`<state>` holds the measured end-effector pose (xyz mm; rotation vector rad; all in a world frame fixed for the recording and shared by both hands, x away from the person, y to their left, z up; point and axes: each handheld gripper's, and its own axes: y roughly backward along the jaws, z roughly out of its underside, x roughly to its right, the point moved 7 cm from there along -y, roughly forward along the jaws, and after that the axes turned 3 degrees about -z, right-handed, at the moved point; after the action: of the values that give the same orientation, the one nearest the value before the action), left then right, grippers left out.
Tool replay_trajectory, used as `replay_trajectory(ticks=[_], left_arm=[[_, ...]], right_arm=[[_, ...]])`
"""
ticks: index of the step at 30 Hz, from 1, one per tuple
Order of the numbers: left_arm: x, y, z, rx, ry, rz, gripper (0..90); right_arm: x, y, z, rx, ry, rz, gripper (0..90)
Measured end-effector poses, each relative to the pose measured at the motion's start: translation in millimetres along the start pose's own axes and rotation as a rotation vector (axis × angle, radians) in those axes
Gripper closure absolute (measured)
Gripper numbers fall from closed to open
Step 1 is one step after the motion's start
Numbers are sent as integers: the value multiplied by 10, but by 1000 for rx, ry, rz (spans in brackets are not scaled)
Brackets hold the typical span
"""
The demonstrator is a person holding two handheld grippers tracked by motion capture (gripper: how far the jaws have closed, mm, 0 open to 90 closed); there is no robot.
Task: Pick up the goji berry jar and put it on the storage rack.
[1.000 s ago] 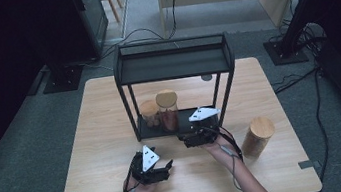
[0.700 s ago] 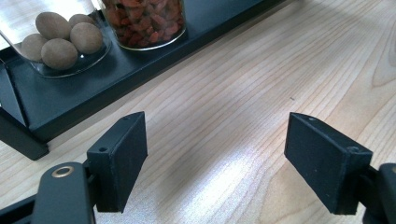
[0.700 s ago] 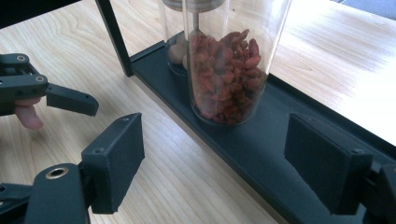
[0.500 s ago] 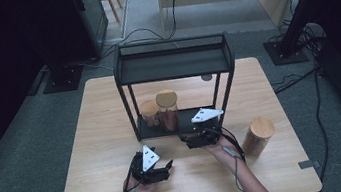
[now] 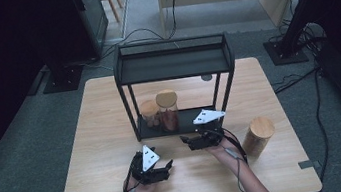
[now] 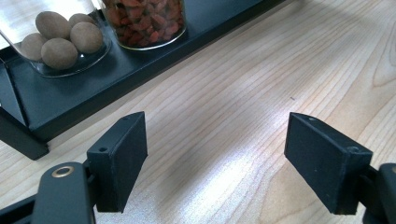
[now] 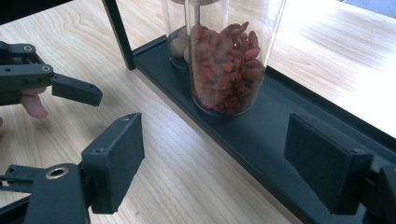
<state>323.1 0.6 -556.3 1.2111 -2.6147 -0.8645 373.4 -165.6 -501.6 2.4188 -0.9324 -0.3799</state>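
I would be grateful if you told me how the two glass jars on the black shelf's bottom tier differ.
The taller glass jar of red dried berries rises well above the shorter glass jar of round brown nuts in the high view. The taller jar holds small wrinkled red pieces; the shorter jar holds a few smooth brown balls. The taller jar stands nearer the right tongs. Both are clear, upright, wooden-lidded, and side by side on the black metal shelf.

On the pale wooden table I count one black two-tier metal rack, two glass jars with wooden lids on it, one wooden cylinder canister, and two black hand-held grippers.
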Motion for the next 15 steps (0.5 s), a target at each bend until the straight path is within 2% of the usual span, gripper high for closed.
replay_trajectory(ticks=[15], left_arm=[[-2, 0, 0, 0, -2, -1, 216]], right_arm=[[6, 51, 68, -5, -5, -7, 201]])
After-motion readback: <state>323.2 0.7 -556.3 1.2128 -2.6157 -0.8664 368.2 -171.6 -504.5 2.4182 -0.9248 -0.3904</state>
